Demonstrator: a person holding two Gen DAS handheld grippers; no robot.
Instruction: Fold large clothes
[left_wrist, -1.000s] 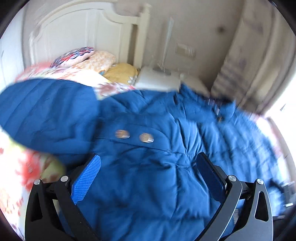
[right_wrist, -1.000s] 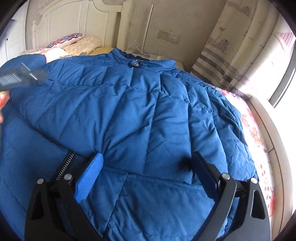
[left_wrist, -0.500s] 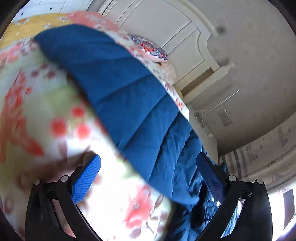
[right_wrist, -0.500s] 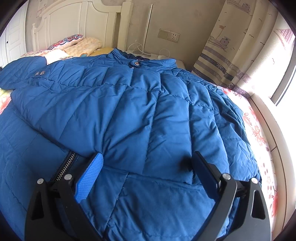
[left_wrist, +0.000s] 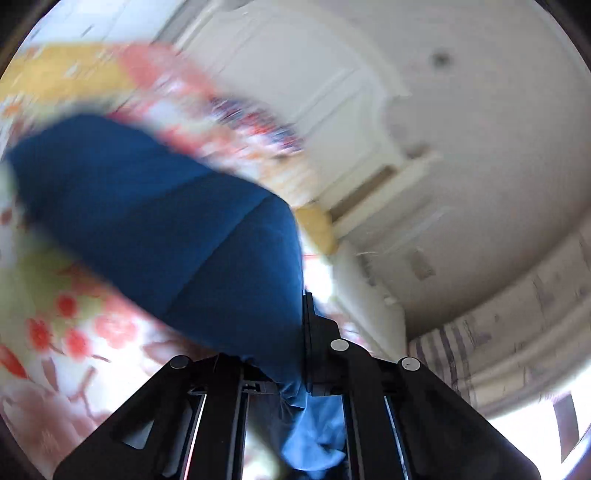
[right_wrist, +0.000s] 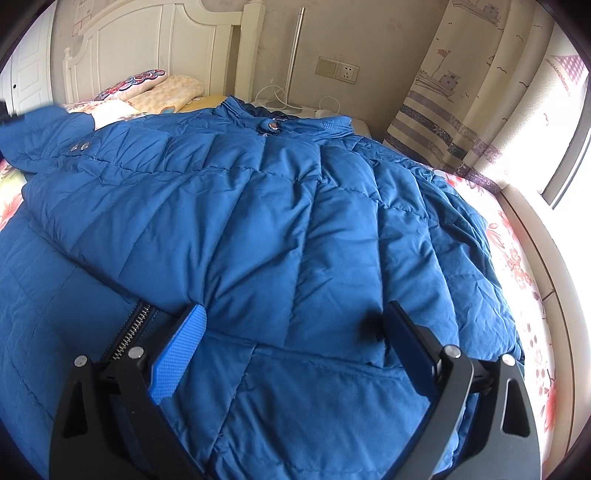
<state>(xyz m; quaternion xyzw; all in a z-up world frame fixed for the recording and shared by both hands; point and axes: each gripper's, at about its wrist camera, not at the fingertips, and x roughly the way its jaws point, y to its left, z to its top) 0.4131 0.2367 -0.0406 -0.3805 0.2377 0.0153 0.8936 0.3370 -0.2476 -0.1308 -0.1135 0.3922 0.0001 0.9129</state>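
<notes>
Bedroom around us

We see a floral bedsheet (right_wrist: 517, 258), pillows (right_wrist: 162, 88) by the white headboard (right_wrist: 147, 40), a wall socket (right_wrist: 338, 72), and a boat-patterned curtain (right_wrist: 461, 103).

A bedroom in a home.

A bed (right_wrist: 517, 258) with a flowered sheet fills most of the right wrist view, and a white panelled headboard (right_wrist: 147, 40) stands at its far end. Patterned pillows (right_wrist: 155, 88) lie against the headboard. Beside the bedpost, the plain wall carries a switch and socket plate (right_wrist: 338, 70), and white cables trail down to a low white bedside unit (right_wrist: 332, 110). A curtain (right_wrist: 461, 92) printed with boats and stripes hangs at the right, next to a bright window (right_wrist: 569, 158). In the blurred left wrist view the same headboard (left_wrist: 332, 92) and flowered sheet (left_wrist: 74, 332) appear.
</notes>
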